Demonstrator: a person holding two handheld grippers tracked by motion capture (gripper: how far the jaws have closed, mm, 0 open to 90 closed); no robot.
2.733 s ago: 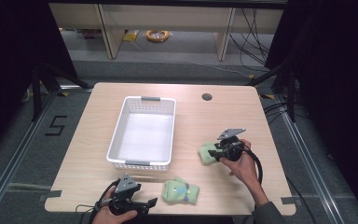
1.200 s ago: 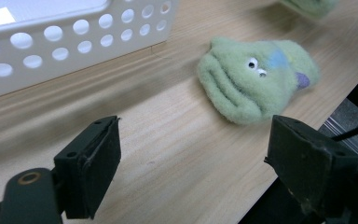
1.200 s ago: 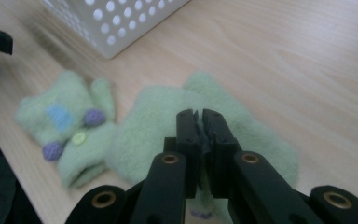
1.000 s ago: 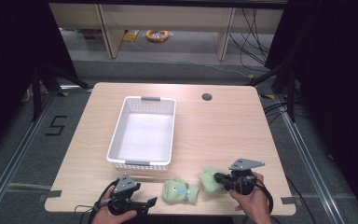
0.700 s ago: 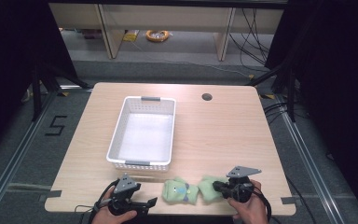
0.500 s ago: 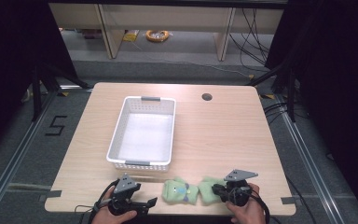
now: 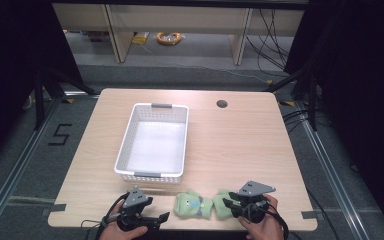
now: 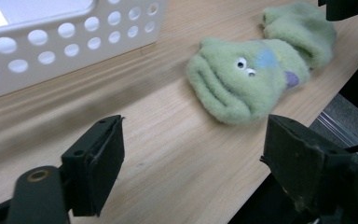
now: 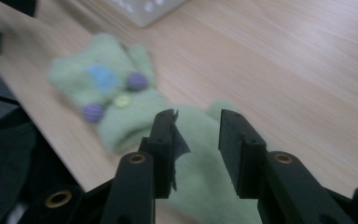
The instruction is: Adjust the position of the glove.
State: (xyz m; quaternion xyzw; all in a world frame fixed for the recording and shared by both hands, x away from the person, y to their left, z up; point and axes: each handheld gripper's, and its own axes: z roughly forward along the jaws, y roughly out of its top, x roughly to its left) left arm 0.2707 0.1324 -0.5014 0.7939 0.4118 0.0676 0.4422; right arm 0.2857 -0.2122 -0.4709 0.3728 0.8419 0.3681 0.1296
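Right hand-held gripper (image 9: 196, 123) pinching fuzzy green sock (image 9: 205, 154); perforated plastic basket (image 7: 152, 145) behind

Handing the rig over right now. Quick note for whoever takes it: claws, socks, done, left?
Left claw: open wide, empty, low over the table's near edge, pointed at the sock with the face.
Right claw: on the second sock, jaws narrowly apart; I can't tell whether it grips.
Things: both green socks lie side by side at the near edge, between the claws. The white basket sits just behind them, with nothing inside.
Done: socks brought together.
Left: probably pairing them up or putting them in the basket; nothing is in it yet.
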